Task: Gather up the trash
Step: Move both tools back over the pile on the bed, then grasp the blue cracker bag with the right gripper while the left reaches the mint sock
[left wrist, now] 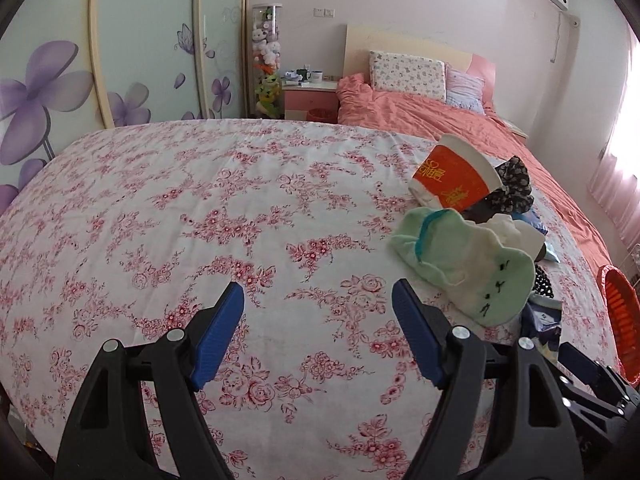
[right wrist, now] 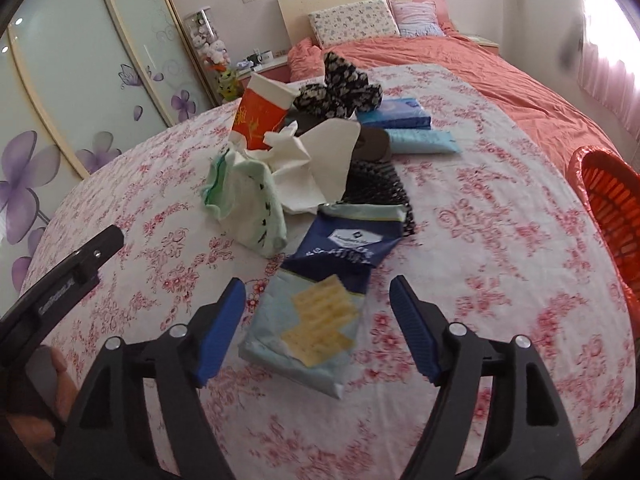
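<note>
Trash lies in a heap on the floral bed (right wrist: 500, 248), centre of the right wrist view and right of centre in the left wrist view. The heap mixes trash with cloth items.

Cracker bag (right wrist: 320, 296): nearest item, lower centre of the right wrist view, lying flat between the two blue pads of the right gripper (right wrist: 318, 320). The jaws stand apart, with no pad touching the bag. Judged light, thin and crinkly, likely slippery film. Take hold across a side edge or the folded top, where the film bunches; the printed flat face offers little to pinch.

Cup (right wrist: 262, 114): red and white paper cup, tipped on its side at the upper left of the heap. Judged light and easily crushed. Pinch across the rim wall with modest force.

Tissue (right wrist: 308, 160): crumpled white paper at heap centre, touching the green sock (right wrist: 248, 204). Judged very light and soft; any raised fold will serve.

Left gripper (left wrist: 318, 308): jaws apart and empty, over bare sheet at lower centre of the left wrist view, the sock just beside its right pad.

Basket (right wrist: 612, 208): orange, at the right edge, beside the bed; the probable drop point.
</note>
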`<state>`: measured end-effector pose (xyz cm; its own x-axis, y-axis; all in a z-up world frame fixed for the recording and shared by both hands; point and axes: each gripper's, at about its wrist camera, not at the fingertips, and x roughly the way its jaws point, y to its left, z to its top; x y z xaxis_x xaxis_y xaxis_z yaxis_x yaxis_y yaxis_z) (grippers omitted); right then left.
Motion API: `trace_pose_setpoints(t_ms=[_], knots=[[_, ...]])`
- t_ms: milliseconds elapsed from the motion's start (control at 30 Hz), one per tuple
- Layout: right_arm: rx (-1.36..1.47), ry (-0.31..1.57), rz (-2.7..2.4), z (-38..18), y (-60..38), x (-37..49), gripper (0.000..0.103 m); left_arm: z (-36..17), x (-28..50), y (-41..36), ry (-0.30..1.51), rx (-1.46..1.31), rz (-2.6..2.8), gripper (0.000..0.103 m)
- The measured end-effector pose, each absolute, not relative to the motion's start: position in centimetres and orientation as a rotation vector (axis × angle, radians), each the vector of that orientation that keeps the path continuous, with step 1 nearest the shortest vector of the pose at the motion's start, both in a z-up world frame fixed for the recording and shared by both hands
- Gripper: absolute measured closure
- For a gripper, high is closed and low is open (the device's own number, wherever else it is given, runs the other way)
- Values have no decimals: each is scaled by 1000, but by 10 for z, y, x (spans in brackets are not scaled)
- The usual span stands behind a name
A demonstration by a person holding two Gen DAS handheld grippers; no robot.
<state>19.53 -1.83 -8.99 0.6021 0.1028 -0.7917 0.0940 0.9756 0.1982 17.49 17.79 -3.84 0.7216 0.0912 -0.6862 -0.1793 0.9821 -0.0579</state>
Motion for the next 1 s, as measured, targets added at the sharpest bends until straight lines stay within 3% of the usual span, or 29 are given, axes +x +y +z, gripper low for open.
trace_pose_setpoints(t_ms=[67,200,433,767,800,900,967,1000], knots=[[206,940,-17,-95,-17,198,30,-41,177,178,757,-131,144,27],[206,947,-38,-100,-33,194,53,-43,178,172,762,-137,118,27],[245,929,-104,-99,-74,183,58,-36,188,139,763,-156,26,22],[272,916,-160,-102,-110,179,58,-27,221,82,786,-152,-31,23],[267,913,-159,-102,-110,178,58,-30,224,78,799,-140,-26,25],[263,911,-158,-102,-110,178,58,-46,231,74,858,-130,-33,46],[264,912,-156,-102,-110,178,58,-52,230,78,884,-143,-45,71],[262,912,-159,-102,-110,178,58,-53,230,81,890,-153,-52,77]])
